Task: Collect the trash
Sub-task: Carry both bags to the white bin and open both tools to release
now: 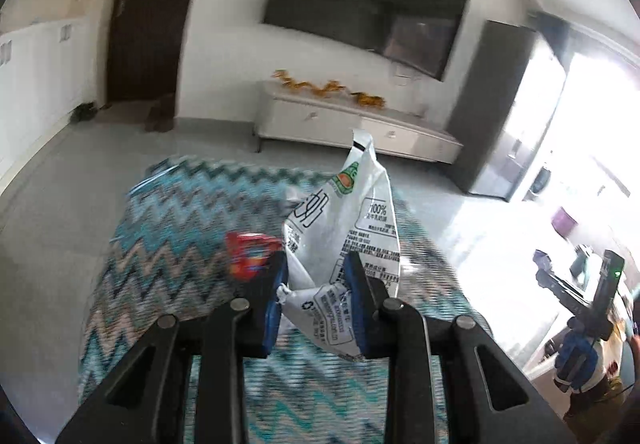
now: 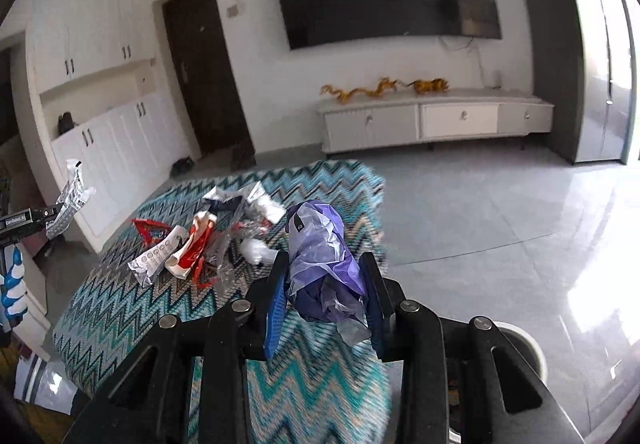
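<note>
My left gripper is shut on a crumpled white printed wrapper, lifted above the zigzag-patterned cloth. The same wrapper shows at the far left of the right wrist view. My right gripper is shut on a crumpled purple plastic bag, also raised over the cloth. A pile of trash lies on the cloth: red and white wrappers, a silver packet, clear plastic and white scraps. A red wrapper shows just left of my left fingers.
A white round bin stands on the tiled floor at lower right, partly hidden by my right gripper. A white TV cabinet with golden dragon figures stands under a wall television. White cupboards and a dark door are at the left.
</note>
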A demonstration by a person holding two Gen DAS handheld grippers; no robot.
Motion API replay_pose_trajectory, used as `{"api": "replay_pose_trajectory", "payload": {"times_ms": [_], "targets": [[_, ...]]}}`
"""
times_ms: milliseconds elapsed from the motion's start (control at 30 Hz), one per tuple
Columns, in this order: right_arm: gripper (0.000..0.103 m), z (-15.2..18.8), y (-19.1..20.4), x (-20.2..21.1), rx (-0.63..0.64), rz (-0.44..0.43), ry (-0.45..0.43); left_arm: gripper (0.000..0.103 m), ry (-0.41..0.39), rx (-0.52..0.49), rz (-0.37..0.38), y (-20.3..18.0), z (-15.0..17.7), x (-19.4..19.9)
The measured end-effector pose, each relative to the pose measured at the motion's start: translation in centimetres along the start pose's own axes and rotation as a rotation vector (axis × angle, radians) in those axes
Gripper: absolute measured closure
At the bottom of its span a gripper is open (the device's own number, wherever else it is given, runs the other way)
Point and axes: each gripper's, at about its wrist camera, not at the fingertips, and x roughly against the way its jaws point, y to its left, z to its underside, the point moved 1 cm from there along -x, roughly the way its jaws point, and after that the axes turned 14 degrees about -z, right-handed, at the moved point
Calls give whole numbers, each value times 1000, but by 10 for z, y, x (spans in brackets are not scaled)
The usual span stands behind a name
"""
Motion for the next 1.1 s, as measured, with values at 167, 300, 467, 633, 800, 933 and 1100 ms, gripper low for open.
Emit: {"api": "replay_pose_trajectory", "payload": {"times_ms": [167,300,467,633,800,933,1100], "targets": [[69,16,-34,35,-39,85,-29,76,17,-94,111,-77,-12,-7],[69,35,-74,40,-123,127,-32,76,72,-179,193,-151,-16,-35],[69,68,-128,34,-233,171,-3,76,142,-341,280,-264,0,-73],[68,104,-187,22,-364,215,48,76,242,-487,345,-368,39,-120],[67,129,-229,6,-445,241,99,76,355,-561,350,-438,84,-174],[66,143,-252,-10,-475,250,143,73,428,-591,318,-470,112,-205],[56,159,-268,-24,-510,276,179,61,510,-579,325,-491,134,-233]]}}
